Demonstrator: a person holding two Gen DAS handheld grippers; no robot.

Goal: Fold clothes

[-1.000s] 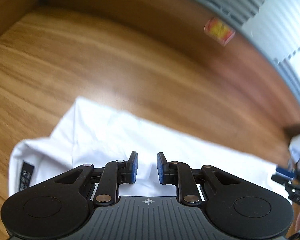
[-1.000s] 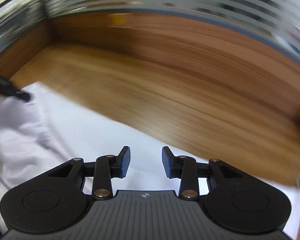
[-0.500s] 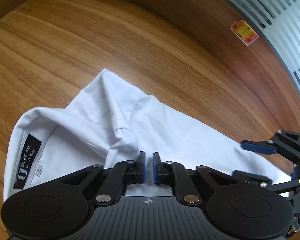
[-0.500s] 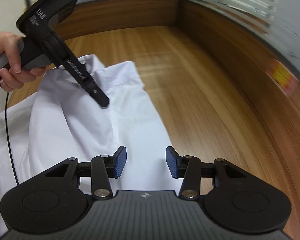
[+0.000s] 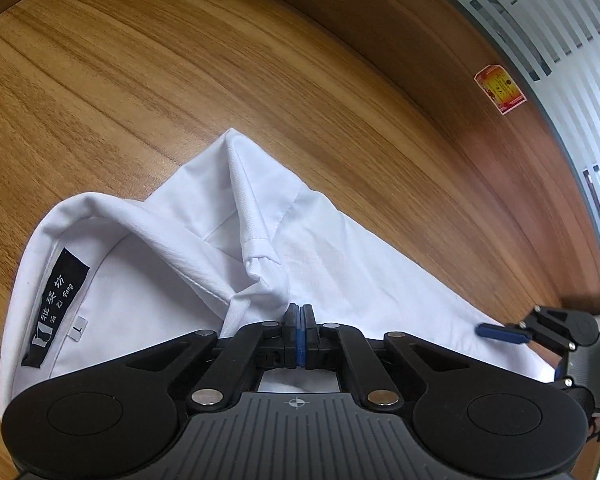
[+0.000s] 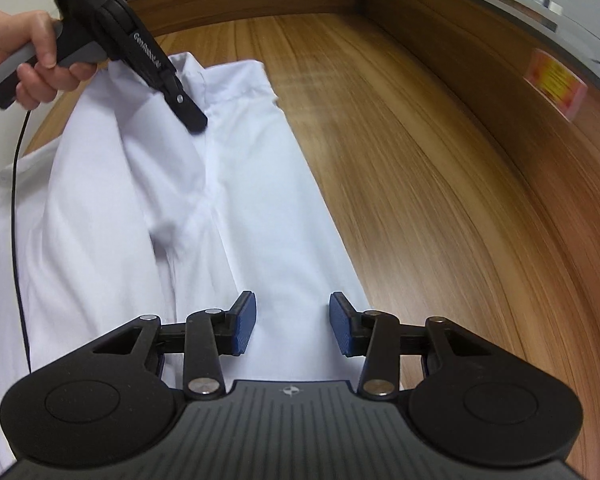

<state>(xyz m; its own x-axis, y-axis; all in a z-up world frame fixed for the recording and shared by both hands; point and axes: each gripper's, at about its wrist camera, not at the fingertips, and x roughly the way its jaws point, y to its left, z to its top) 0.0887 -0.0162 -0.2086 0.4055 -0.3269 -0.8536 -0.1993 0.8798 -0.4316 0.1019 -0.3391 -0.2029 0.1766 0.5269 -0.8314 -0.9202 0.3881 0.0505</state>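
Left gripper (image 5: 299, 312) jaws clamp the smooth white shirt (image 5: 340, 264); right gripper (image 6: 292, 322) jaws apart.

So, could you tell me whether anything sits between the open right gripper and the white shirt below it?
Nothing visible does. The right gripper hangs open directly over the white shirt, with only bare cloth between its pads. The left gripper is shut on a bunched fold farther up the shirt, clear of that spot.

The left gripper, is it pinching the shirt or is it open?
Pinching. The left gripper has its blue pads pressed together on a bunched ridge of the white shirt, lifting it.
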